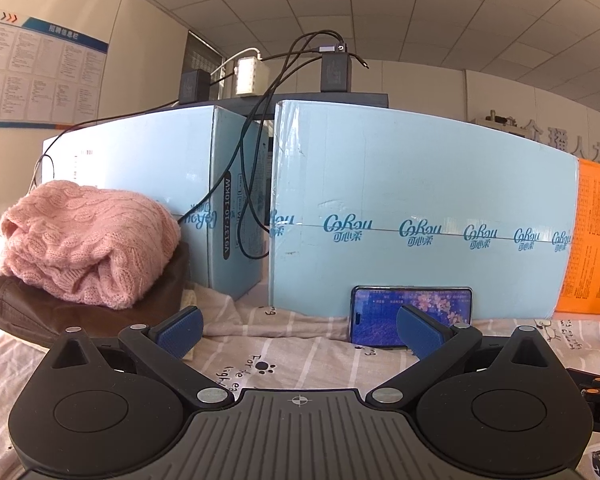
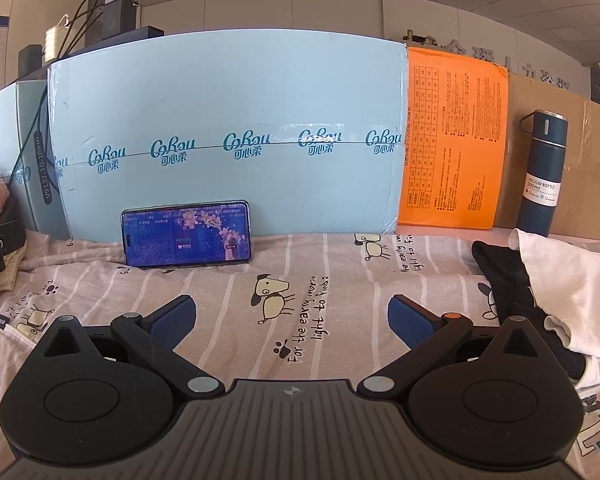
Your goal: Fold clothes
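Gaping empty, both jaws over striped cotton sheet (image 2: 340,280), cable-knit pink sweater (image 1: 88,244) leftward.

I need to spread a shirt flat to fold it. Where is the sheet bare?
Bare: the striped sheet in front of the phone, between both open grippers' reach. Crowded: pink sweater on brown clothing at left; white and black clothes at right.

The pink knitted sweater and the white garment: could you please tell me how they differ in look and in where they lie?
The pink knitted sweater is thick cable knit, while the white garment is thin, smooth cloth. The sweater sits bundled on top of a brown garment at the left, whereas the white garment lies at the right, draped over a black garment. Both are unfolded, on the printed bedsheet, and neither is held.
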`<state>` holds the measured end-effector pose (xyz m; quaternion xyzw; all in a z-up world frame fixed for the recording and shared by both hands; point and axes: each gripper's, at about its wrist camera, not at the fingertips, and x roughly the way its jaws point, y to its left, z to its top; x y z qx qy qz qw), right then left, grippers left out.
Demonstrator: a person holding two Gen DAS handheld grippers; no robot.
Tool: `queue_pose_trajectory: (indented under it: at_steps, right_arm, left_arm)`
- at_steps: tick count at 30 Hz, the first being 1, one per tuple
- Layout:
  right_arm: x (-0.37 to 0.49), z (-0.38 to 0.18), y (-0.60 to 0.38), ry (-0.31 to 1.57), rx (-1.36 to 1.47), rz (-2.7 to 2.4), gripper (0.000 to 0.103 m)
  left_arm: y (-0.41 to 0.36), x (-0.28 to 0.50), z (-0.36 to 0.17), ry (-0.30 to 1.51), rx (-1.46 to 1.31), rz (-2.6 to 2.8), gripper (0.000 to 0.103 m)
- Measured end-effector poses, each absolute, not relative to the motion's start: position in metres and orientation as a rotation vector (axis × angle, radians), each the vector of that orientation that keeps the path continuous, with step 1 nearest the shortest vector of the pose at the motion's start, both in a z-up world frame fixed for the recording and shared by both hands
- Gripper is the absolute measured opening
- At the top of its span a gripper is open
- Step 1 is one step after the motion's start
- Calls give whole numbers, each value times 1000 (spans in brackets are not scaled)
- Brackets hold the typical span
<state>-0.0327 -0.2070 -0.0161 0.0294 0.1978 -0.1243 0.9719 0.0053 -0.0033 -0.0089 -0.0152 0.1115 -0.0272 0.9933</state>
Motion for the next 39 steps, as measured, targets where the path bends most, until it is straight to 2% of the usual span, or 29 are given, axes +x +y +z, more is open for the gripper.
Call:
queue_pose_trajectory:
  at_steps: [39]
  right_arm:
    - [-34,-22,-203,386,51,-180,103]
  left_arm:
    - [-6,10,-16,283,-29,-88,103]
